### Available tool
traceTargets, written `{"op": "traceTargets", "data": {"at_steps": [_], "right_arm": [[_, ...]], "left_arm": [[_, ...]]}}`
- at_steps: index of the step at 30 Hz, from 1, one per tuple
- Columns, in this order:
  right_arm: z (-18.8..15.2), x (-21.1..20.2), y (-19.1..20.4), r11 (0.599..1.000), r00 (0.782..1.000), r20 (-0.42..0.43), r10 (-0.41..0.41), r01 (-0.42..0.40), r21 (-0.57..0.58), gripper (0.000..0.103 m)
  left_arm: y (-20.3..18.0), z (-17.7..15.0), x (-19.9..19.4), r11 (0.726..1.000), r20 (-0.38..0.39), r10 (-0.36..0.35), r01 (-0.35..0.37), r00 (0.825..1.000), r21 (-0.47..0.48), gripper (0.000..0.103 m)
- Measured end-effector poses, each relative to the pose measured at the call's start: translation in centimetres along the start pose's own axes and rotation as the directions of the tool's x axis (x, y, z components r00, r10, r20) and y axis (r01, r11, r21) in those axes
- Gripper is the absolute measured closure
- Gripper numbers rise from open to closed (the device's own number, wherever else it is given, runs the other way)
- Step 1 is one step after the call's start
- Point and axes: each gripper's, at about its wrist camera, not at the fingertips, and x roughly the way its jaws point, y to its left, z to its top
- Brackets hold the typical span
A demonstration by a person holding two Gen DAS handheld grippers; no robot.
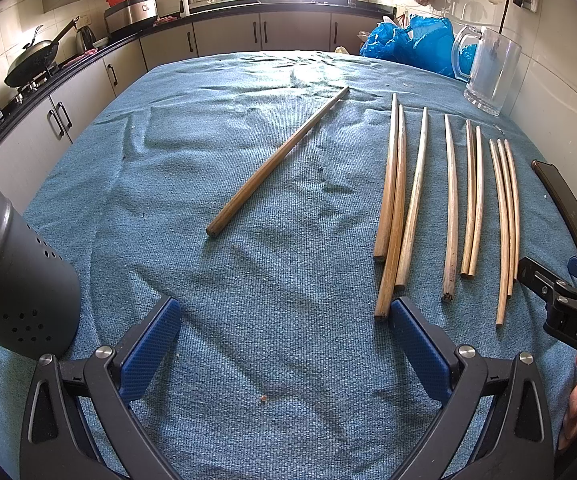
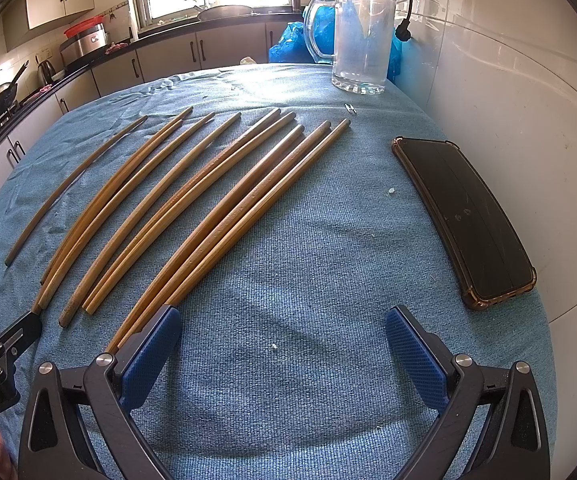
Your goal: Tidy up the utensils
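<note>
Slender wooden chopsticks [image 2: 192, 216] on ribbed blue cloth [image 2: 308, 260], glossy black phone [image 2: 464, 216]

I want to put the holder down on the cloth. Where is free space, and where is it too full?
Free patches: the blue cloth between the dark perforated holder and the lone slanted chopstick, and the strip between the row of chopsticks and the phone. Crowded: the row itself, and the far corner by the glass jug.
</note>
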Motion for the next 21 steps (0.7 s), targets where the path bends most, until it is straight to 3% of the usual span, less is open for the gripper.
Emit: {"op": "traceTargets", "data": {"at_steps": [21], "right_arm": [[0.14, 0.19, 0.07, 1.0, 1.0, -0.003, -0.002, 0.002, -0.004, 0.0]], "left_arm": [[0.42, -0.29, -0.6, 1.0, -0.004, 0.006, -0.006, 1.0, -0.009, 0.001]]}}
